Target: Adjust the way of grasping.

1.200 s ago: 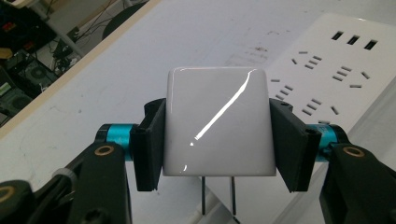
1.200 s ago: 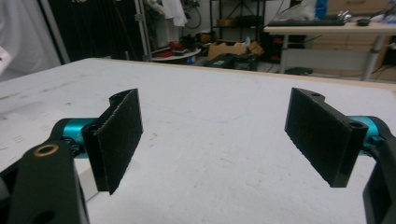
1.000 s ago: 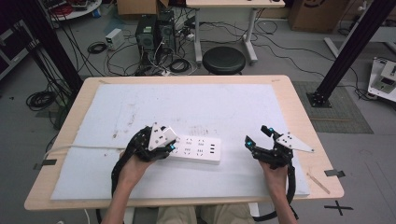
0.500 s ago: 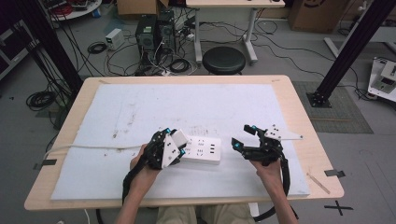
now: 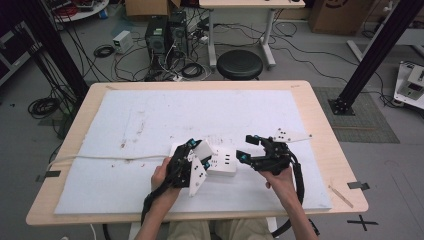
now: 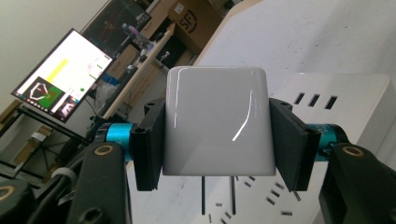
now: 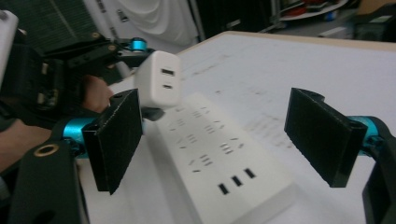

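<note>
A white power strip (image 5: 223, 161) lies on the white mat (image 5: 150, 120), near the table's front. My left gripper (image 5: 199, 152) is shut on a white USB charger block (image 6: 217, 121), its pads pressing both sides. The charger's two prongs (image 6: 217, 195) point down at the strip's sockets (image 6: 275, 198), hanging just above them. In the right gripper view the charger (image 7: 159, 86) hovers over the far end of the strip (image 7: 224, 158). My right gripper (image 7: 229, 140) is open, jaws wide, nothing between them, and it hovers by the strip's right end (image 5: 244, 149).
The strip's white cable (image 5: 100, 159) runs left across the mat and off the table edge. The wooden table (image 5: 335, 165) borders the mat. Behind the table stand a black stool (image 5: 240, 64), computer boxes and loose cables on the floor.
My left gripper has carried the charger rightward over the power strip. My right gripper has moved left toward the strip's right end and risen a little.
</note>
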`<state>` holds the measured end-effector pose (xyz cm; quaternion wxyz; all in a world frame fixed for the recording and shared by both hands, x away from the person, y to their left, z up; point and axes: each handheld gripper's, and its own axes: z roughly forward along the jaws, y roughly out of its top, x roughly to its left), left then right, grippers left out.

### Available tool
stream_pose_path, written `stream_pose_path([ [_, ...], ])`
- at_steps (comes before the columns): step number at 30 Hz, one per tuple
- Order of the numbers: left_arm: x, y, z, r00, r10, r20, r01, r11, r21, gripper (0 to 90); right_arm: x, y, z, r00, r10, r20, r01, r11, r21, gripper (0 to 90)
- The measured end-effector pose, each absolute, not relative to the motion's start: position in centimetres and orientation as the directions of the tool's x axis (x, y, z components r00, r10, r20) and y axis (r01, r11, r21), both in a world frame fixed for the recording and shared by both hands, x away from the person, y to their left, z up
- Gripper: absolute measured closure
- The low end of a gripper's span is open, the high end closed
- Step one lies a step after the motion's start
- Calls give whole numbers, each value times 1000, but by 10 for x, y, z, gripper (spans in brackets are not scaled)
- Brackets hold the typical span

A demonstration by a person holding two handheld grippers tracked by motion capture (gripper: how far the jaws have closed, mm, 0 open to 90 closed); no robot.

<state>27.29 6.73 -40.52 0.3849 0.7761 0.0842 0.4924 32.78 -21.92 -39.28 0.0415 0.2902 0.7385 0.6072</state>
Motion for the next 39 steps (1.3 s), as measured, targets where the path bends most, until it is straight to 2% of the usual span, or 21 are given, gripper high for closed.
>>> stream_pose_path([
  [3,272,66,-405,497,506,705,-255,-692,675,426,329,-215,-392,-841,444,308,389,102,915,199],
  [4,268,59,-407,498,496,711,-288,-679,676,426,330,-208,-392,-851,414,324,402,116,908,198],
  [17,261,39,-410,482,482,732,-349,-660,665,425,333,-188,-393,-864,367,344,422,156,893,199],
  [29,259,31,-411,480,465,743,-384,-650,655,425,338,-183,-397,-856,320,406,470,155,869,205],
  [31,258,31,-410,476,465,746,-393,-647,654,425,338,-183,-397,-858,312,408,470,158,868,258],
  [39,258,28,-409,468,464,752,-416,-635,651,425,336,-182,-397,-868,292,402,460,167,872,285],
])
